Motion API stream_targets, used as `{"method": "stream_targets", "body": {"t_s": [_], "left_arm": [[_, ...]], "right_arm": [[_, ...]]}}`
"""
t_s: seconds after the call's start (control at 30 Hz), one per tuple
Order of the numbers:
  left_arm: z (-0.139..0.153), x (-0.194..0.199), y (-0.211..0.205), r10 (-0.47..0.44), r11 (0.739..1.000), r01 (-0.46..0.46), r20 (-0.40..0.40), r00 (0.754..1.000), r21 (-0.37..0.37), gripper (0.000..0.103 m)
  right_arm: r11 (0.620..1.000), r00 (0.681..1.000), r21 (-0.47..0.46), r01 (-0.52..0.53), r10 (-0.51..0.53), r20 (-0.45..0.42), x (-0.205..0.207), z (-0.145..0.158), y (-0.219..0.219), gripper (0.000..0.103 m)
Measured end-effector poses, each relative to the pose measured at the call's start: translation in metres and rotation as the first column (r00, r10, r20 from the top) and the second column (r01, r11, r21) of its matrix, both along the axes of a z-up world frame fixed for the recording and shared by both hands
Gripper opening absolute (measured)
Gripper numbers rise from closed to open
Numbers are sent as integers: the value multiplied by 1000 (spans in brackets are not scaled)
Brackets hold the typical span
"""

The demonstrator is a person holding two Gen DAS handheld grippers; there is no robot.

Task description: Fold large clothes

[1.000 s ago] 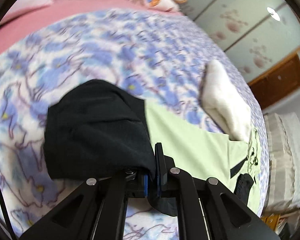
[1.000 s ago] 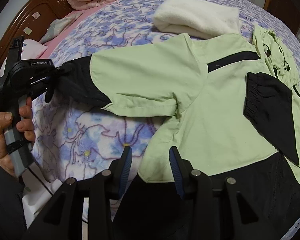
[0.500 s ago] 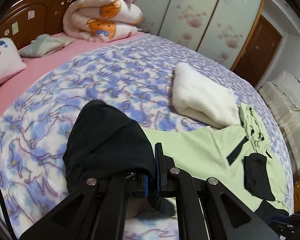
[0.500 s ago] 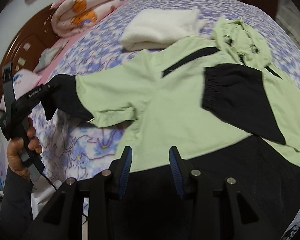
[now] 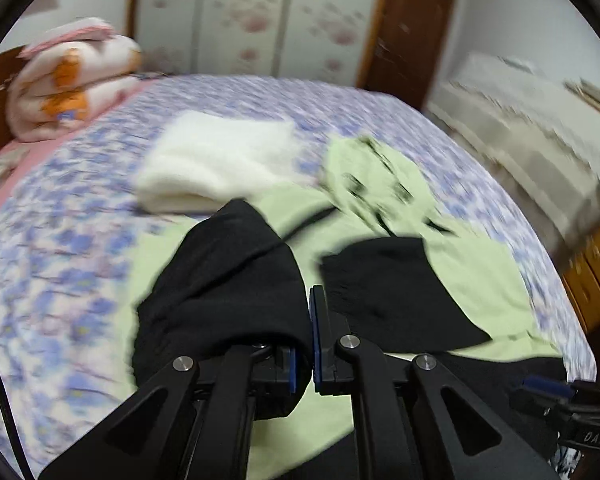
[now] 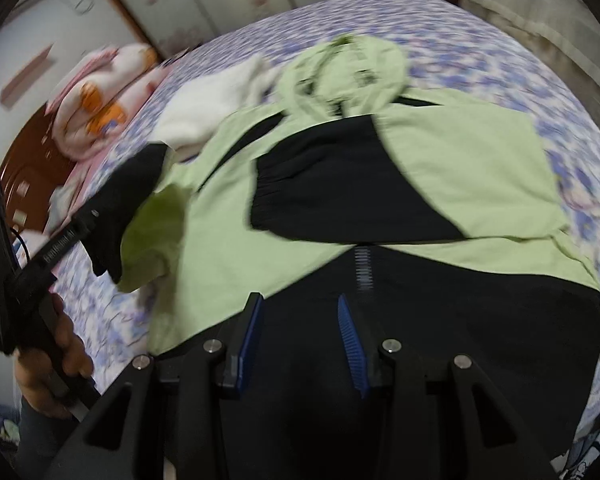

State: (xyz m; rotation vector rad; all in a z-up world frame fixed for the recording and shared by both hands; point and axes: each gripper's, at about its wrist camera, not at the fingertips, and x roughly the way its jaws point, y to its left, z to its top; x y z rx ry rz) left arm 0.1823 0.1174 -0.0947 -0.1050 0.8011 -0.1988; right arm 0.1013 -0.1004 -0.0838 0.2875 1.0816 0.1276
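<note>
A light green and black hooded jacket lies spread on the bed, hood at the far end. Its right sleeve with the black cuff is folded across the chest. My left gripper is shut on the black cuff of the left sleeve and holds it lifted over the jacket's body; it also shows in the right wrist view. My right gripper is open and empty, hovering over the jacket's black hem.
A folded white fleece lies on the blue floral bedspread just beyond the jacket. A rolled quilt sits by the wooden headboard. A wardrobe and a door stand behind the bed.
My left gripper has carried the sleeve cuff rightward, from out at the side to over the jacket's body. My right gripper has moved forward over the hem, still open.
</note>
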Motion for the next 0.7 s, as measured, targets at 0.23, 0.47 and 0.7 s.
{"method": "stream_targets", "body": {"t_s": [0.23, 0.47, 0.7], "left_arm": [[-61, 13, -92, -90, 994, 99, -153, 984, 52, 4], [-97, 15, -109, -185, 978, 205, -293, 938, 37, 58], [-62, 0, -87, -285, 958, 271, -302, 910, -89, 68]], "right_arm": [[993, 993, -14, 114, -115, -33, -10, -26, -65, 39], [993, 991, 23, 112, -110, -81, -3, -48, -79, 39], [998, 999, 52, 17, -15, -36, 19, -39, -47, 41]]}}
